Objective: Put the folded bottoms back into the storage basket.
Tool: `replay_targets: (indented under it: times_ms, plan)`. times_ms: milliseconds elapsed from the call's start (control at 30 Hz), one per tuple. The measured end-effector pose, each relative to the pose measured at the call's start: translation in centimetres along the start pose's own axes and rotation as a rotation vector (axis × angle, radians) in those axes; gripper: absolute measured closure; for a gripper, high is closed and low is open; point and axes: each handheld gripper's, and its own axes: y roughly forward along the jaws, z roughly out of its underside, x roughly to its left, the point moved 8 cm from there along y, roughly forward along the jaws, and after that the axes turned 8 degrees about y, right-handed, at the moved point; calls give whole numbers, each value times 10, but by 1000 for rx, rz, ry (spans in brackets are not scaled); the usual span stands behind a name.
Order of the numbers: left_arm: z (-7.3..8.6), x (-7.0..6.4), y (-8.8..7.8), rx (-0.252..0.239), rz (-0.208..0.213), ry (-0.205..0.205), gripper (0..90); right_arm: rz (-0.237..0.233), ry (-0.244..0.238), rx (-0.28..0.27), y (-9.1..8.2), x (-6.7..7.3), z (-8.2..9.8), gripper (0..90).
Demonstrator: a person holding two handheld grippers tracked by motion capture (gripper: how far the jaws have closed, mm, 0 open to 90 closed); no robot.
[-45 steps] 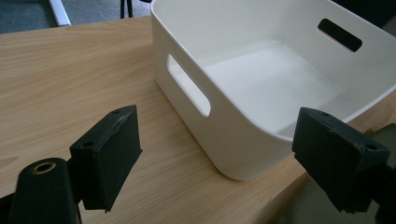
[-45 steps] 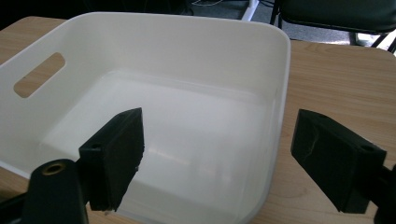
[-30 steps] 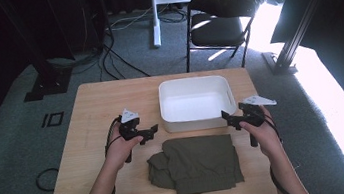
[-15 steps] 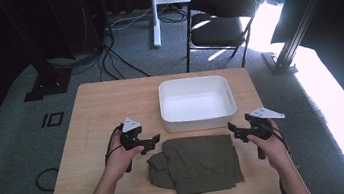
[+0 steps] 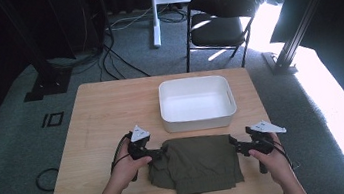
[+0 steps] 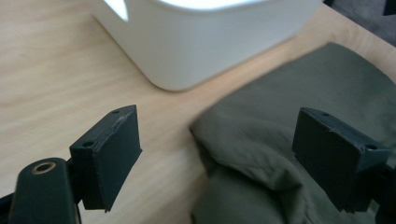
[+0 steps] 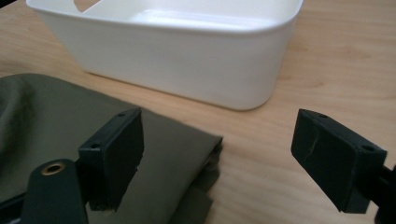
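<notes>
Both grippers flank a folded olive garment (image 5: 196, 164) near the table's (image 5: 97, 117) front edge in the high view: left gripper (image 5: 160, 154) at its left end, right gripper (image 5: 233, 145) at its right end, long axis running left to right. A white bin (image 5: 198, 119) sits just behind the garment; bare wood lies open to the left. Left gripper view: 2 jaws stand open, astride the rumpled garment corner (image 6: 252, 140). Right gripper view: jaws open, astride the garment's flat corner (image 7: 187, 140), the bin (image 7: 187, 65) close beyond.
</notes>
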Motion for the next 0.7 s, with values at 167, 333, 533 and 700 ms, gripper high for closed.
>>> replay_targets:
  times_ms: [167, 333, 533, 700]
  plan:
    - [10, -11, 8, 48, 11, 28, 168, -6, -3, 49, 6, 5, 20, 153]
    - [18, -20, 12, 75, 24, 13, 168, -4, 9, 82, 12, 7, 37, 153]
    - [31, -28, 19, 121, 14, -5, 168, -5, 14, 119, 22, 13, 54, 141]
    - [44, -31, 26, 167, 2, -3, 168, -6, 10, 130, 26, 19, 56, 139]
